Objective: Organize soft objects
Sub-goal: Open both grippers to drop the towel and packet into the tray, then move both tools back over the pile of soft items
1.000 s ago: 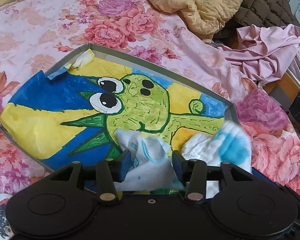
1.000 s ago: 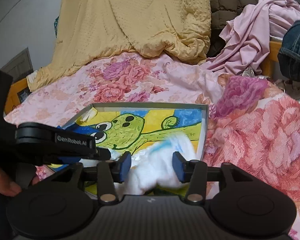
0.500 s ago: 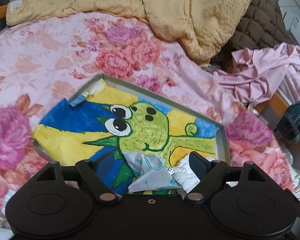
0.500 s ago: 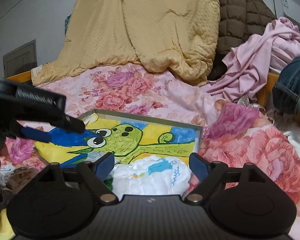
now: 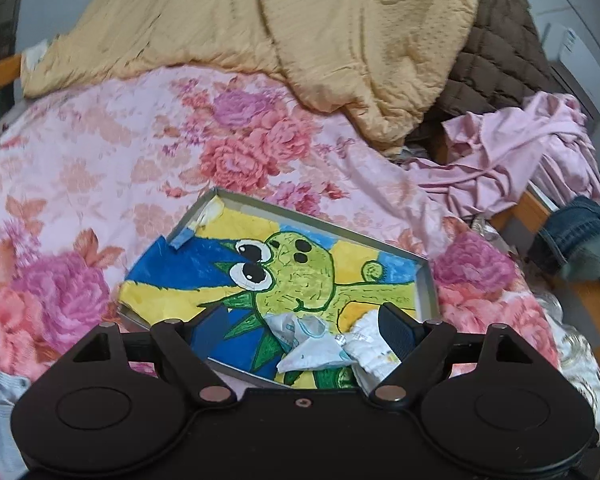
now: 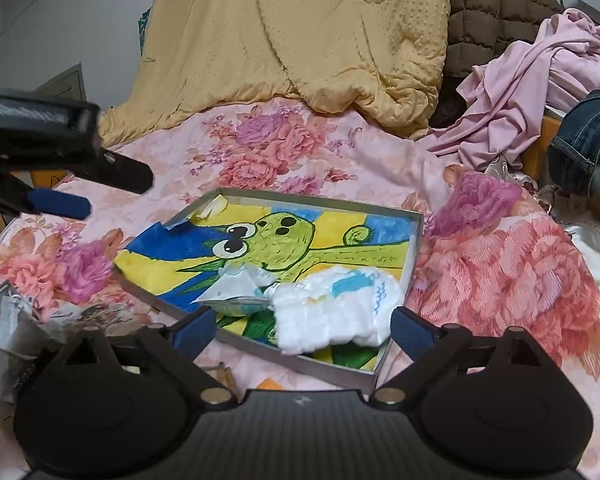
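both jaws freshly spread, diaper [image 6: 336, 308] loose between, untouched

left tool [image 6: 56, 168] blurred, cut off at edge

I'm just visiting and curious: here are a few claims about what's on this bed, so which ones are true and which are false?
1. The white padded bundle lies inside the tray. True.
2. The right gripper is clamped on the bundle. False: its jaws have just been opening and stand wide, clear of it.
3. The tray's lining shows a green cartoon creature. True.
4. The yellow quilt is folded inside the tray. False: it is heaped beyond the tray.
5. The left gripper is open. True.
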Tool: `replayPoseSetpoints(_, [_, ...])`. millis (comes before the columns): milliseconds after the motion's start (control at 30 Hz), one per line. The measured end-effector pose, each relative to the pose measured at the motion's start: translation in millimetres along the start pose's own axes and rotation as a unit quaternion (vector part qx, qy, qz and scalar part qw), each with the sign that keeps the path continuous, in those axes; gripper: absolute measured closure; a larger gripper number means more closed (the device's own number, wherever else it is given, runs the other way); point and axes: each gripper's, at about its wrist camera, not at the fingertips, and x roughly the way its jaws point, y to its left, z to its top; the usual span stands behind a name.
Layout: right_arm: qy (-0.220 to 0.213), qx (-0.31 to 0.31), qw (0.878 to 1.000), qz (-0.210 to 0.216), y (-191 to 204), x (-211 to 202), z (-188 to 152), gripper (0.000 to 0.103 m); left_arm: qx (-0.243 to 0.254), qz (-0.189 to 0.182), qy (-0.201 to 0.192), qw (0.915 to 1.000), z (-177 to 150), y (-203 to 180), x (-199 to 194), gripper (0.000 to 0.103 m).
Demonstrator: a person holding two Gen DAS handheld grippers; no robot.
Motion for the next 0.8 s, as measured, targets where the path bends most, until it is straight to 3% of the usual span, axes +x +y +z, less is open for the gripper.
replayPoseSetpoints(267, [0.023,-0.006,1.0,0.018,18.3,-32.9,-10.7,0.004,0.057,0.0,0.009,0.9983,-6.2,-10.7,-64.9,0.017])
replayPoseSetpoints(600, [0.008,-0.017,0.999,0.036,46.4,-79.6,-40.6,0.002,0.035,-0.025,-0.035,0.9985,-47.5,6.4,-124.0,0.016])
replayPoseSetpoints(800, [-0.017,-0.012,0.999,0.032,52.5,-101.2,-53.6,0.002,0.028,-0.044,-0.076,0.9957,-81.0,25.9,-143.1,0.009])
